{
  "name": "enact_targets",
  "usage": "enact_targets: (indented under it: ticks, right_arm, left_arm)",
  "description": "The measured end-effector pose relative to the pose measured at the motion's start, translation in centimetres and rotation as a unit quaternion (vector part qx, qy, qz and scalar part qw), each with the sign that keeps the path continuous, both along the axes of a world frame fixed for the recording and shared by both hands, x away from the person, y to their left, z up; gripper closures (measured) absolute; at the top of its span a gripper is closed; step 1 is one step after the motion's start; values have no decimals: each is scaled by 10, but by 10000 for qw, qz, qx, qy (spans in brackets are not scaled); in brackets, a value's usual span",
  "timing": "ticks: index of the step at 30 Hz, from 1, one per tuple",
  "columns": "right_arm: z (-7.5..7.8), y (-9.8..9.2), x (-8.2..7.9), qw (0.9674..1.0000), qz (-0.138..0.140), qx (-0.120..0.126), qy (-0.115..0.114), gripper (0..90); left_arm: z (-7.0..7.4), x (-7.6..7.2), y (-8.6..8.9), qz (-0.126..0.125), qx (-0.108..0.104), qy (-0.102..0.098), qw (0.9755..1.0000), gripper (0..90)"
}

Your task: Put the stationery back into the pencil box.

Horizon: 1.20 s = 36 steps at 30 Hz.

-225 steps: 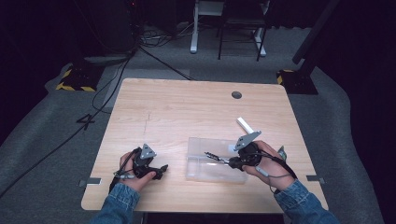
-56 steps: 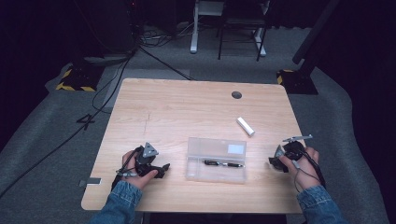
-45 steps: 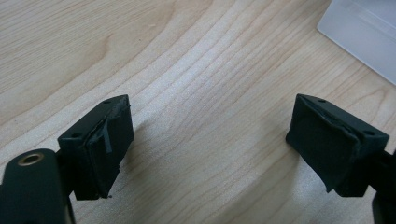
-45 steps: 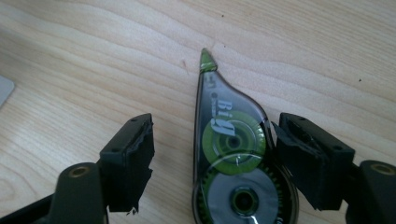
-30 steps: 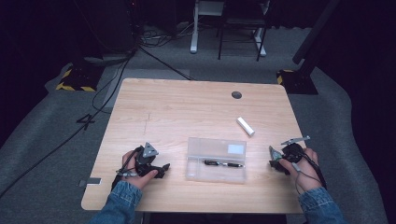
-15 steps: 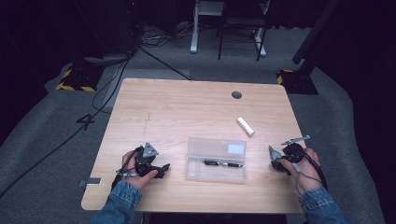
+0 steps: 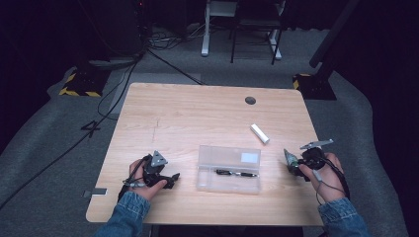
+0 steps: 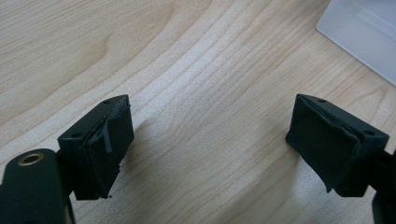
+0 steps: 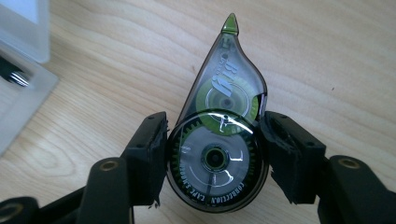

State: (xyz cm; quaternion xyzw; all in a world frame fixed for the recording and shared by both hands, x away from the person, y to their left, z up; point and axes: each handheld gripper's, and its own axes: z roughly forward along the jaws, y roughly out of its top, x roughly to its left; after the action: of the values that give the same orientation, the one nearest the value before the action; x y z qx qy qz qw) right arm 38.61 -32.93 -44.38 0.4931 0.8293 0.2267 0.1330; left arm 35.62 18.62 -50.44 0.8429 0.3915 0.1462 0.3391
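Since a second ago, right hand-held gripper jaws have been closing and are now clamping the correction tape just above the table. Left hand-held gripper is resting released. Next, I judge: carrying it into the case.

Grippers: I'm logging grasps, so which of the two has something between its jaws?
The right gripper: its jaws clamp a green-and-clear correction tape dispenser. The left gripper stands open over bare table.

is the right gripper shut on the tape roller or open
Shut on it: the right gripper has both pads pressing the sides of the correction tape roller.
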Motion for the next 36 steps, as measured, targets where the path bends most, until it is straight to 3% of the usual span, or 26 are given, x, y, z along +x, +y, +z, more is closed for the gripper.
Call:
enact_targets:
  ticks: [14, 19, 27, 36]
  right_arm:
    - [33, 13, -8, 9983, 386, 258, -360, 420]
    - [44, 20, -10, 9969, 633, 210, -420, 421]
    - [58, 36, -13, 9931, 1015, 291, -509, 421]
    - [66, 59, -15, 9863, 1520, 343, -545, 420]
  left_arm:
    - [0, 0, 0, 2, -3, 1, 10000, 144]
    - [0, 0, 0, 1, -1, -1, 10000, 144]
    - [0, 0, 0, 0, 5, -5, 10000, 145]
    - [0, -1, 0, 27, -5, -10, 10000, 144]
